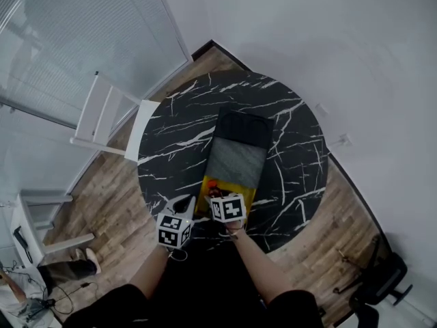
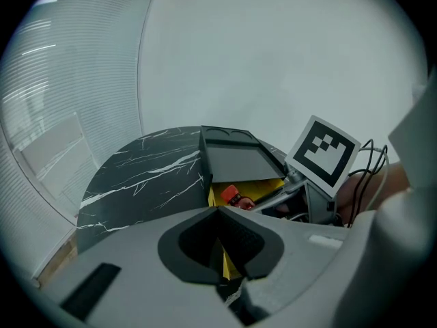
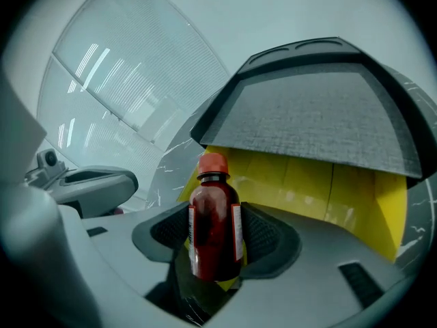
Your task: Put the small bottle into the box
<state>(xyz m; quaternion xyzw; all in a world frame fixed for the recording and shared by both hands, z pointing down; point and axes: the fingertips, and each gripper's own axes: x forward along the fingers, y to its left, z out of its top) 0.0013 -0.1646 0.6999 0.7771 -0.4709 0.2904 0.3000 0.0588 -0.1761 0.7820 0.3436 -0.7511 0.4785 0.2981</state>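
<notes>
Figure: We pinch the bottle (image 3: 215, 217) upright in the jaws of the right gripper (image 3: 215, 234) at the box (image 3: 293, 176) mouth, by the counter's (image 1: 293, 149) near edge. The jaws of the left gripper (image 2: 220, 210) are pressed together. The cap (image 3: 213, 162) may catch the overhanging lid (image 3: 314, 108).

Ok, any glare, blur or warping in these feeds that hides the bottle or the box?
Head view: even light, sharp, bottle just an orange speck. Left gripper view: heavy fisheye bend, dark corners. Right gripper view: bottle crisp between the jaws, box evenly lit, bright streaks only on the window.
</notes>
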